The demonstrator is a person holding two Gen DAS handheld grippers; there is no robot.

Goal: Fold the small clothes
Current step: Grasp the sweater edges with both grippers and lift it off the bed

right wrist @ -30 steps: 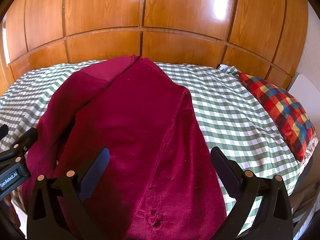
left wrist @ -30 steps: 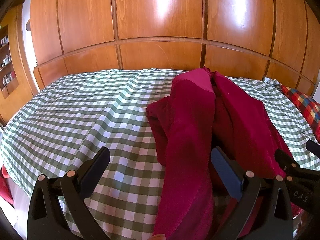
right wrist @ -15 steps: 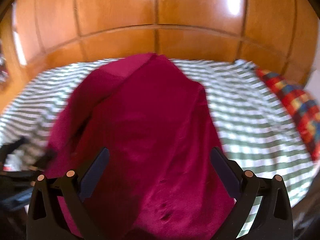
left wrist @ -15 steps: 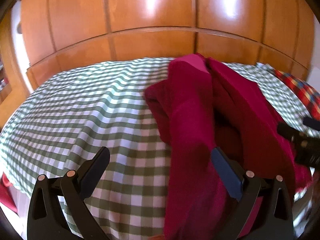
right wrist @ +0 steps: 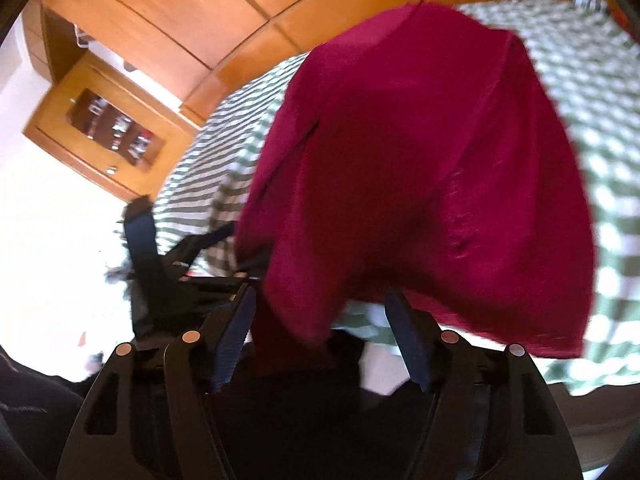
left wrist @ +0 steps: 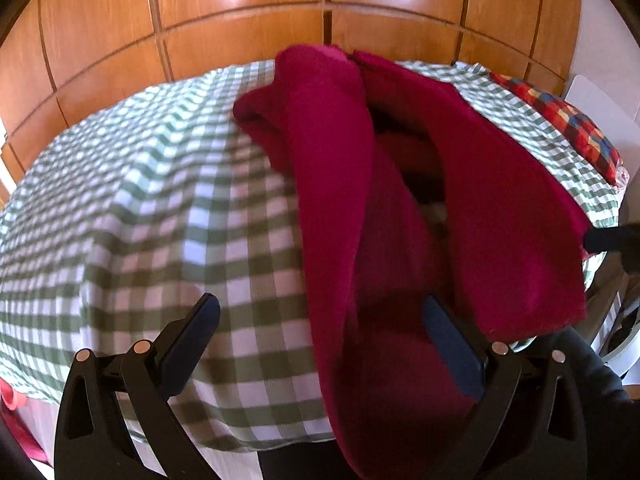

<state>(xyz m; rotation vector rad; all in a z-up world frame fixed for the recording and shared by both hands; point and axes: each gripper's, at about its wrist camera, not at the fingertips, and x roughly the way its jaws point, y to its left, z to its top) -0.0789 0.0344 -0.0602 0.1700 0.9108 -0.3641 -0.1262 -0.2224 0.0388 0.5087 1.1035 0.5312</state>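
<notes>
Crimson garment (left wrist: 340,184) on checked bed (left wrist: 140,208); both tongs agape.

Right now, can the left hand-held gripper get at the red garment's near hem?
Probably yes: the left hand-held gripper is open, and the red garment already hangs between its fingers with nothing in front.

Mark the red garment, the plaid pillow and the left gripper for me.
Red garment (left wrist: 336,168): left wrist view, on its long left fold.
Plaid pillow (left wrist: 576,120): left wrist view, on its top face.
Left gripper (left wrist: 320,316): left wrist view, midway between its open fingertips.
</notes>
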